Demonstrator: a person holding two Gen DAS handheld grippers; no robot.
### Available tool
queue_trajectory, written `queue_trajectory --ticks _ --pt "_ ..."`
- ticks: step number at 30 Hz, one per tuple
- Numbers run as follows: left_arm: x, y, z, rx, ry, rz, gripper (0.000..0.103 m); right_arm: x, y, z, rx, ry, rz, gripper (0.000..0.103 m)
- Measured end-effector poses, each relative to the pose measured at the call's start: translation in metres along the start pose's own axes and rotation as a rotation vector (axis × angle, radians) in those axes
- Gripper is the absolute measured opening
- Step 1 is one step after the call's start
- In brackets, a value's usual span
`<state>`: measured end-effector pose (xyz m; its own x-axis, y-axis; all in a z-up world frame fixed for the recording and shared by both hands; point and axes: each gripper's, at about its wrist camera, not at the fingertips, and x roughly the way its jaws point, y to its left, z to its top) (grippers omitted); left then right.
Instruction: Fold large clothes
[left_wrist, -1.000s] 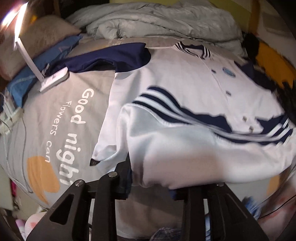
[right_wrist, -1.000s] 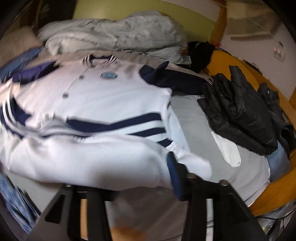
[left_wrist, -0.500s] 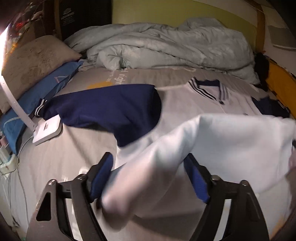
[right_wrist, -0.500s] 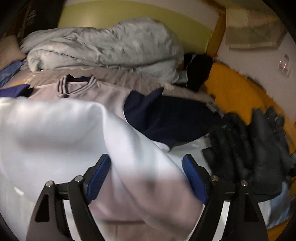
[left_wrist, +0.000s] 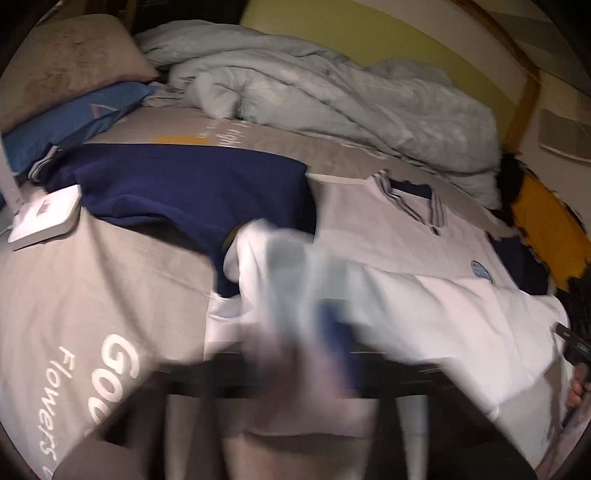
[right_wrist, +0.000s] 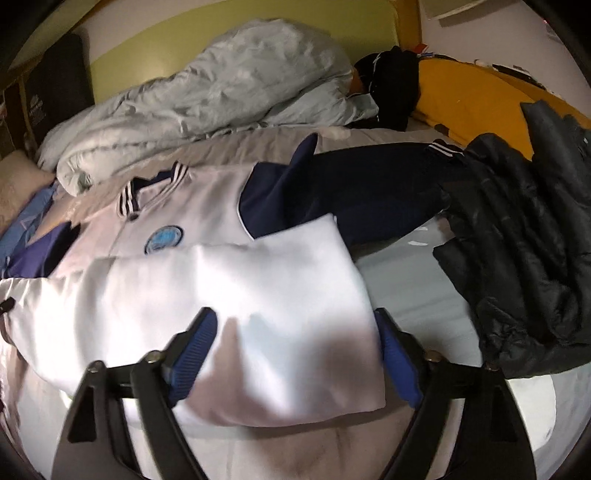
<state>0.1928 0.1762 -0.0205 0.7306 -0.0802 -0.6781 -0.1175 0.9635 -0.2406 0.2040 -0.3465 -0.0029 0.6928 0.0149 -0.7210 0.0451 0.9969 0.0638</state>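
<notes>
The left tool (left_wrist: 314, 332) is a blur; its jaws have just been closing and now stand nearly together, with a fold of the white and navy snap-front jacket (left_wrist: 424, 236) bunched over them, though whether the pads pinch it cannot be told. The right tool (right_wrist: 295, 354) has also just been closing; its blue pads (right_wrist: 188, 354) stand apart with the folded-up white hem lying between them, unpressed.

Only the left view shows, left of the tool, the grey bedsheet (left_wrist: 92, 288) printed "Goo…" and "Flowers", and a white flat device (left_wrist: 46, 218). Only the right view shows, right of the tool, a black puffer coat (right_wrist: 524, 258). Beyond both lies a crumpled pale duvet (right_wrist: 221, 99).
</notes>
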Motion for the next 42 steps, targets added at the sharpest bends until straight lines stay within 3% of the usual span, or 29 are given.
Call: queue_trajectory --ticks 1,4,7,8,10,11,12,15,18,21,23,24,27,29,30,31,34,36,37,40,42 --pt "-0.006 -0.004 -0.002 0.013 -0.021 0.014 0.009 0.002 0.001 -0.001 -0.01 -0.005 -0.014 0.007" --pt "-0.028 -0.013 -0.003 0.034 -0.076 0.063 0.009 -0.009 -0.001 0.001 0.029 -0.073 0.008 0.006" --pt "-0.042 -0.008 0.002 0.022 -0.091 0.0 0.01 -0.025 0.0 0.004 0.021 -0.133 0.011 0.005" --pt "-0.04 -0.007 0.003 0.037 -0.068 -0.004 0.016 -0.024 0.0 0.004 0.011 -0.123 0.002 0.006" --pt "-0.033 0.0 0.001 0.039 -0.049 0.061 0.028 -0.005 0.0 0.003 -0.004 -0.044 -0.041 0.007" --pt "-0.032 0.006 -0.001 0.02 -0.046 0.094 0.04 0.005 -0.002 0.0 -0.002 -0.013 -0.062 0.013" --pt "-0.031 0.013 -0.003 -0.009 -0.035 0.094 0.044 0.009 -0.004 -0.003 0.004 -0.002 -0.081 0.016" --pt "-0.039 0.031 -0.009 -0.106 -0.005 0.023 0.046 -0.002 -0.007 -0.005 -0.006 -0.037 -0.136 0.025" --pt "-0.049 0.036 -0.014 -0.121 0.0 0.048 0.046 -0.027 -0.01 -0.004 -0.005 -0.105 -0.147 0.041" --pt "-0.043 0.028 -0.02 -0.078 0.048 0.055 0.053 -0.047 -0.011 -0.007 0.017 -0.15 -0.097 0.059" --pt "-0.034 0.02 -0.024 -0.039 0.068 0.101 0.054 -0.057 -0.007 -0.008 0.021 -0.164 -0.027 0.086" --pt "-0.03 0.017 -0.025 -0.029 0.061 0.121 0.054 -0.059 -0.004 -0.008 0.017 -0.164 0.0 0.09" --pt "-0.033 0.006 -0.027 -0.029 0.011 0.174 0.052 -0.06 0.013 -0.011 -0.03 -0.142 0.047 0.09" --pt "-0.048 -0.008 -0.027 0.017 -0.057 0.164 0.051 -0.059 0.025 -0.014 -0.07 -0.138 0.048 0.093" --pt "-0.057 -0.019 -0.028 0.065 -0.082 0.178 0.046 -0.059 0.031 -0.016 -0.09 -0.137 0.056 0.093" --pt "-0.066 -0.03 -0.029 0.118 -0.11 0.203 0.032 -0.059 0.036 -0.018 -0.109 -0.132 0.066 0.094" --pt "-0.082 -0.048 -0.033 0.164 -0.173 0.14 0.029 -0.058 0.049 -0.022 -0.155 -0.129 0.077 0.096" --pt "-0.071 -0.054 -0.031 0.177 -0.098 0.04 0.027 -0.055 0.056 -0.024 -0.183 -0.123 0.08 0.097" --pt "-0.061 -0.055 -0.032 0.17 -0.049 0.024 0.026 -0.052 0.059 -0.025 -0.197 -0.115 0.075 0.097" --pt "-0.023 -0.049 -0.037 0.145 0.084 0.079 0.025 -0.04 0.064 -0.028 -0.228 -0.081 0.038 0.097" --pt "-0.005 -0.043 -0.039 0.12 0.122 0.088 0.025 -0.028 0.062 -0.03 -0.232 -0.034 -0.002 0.097"
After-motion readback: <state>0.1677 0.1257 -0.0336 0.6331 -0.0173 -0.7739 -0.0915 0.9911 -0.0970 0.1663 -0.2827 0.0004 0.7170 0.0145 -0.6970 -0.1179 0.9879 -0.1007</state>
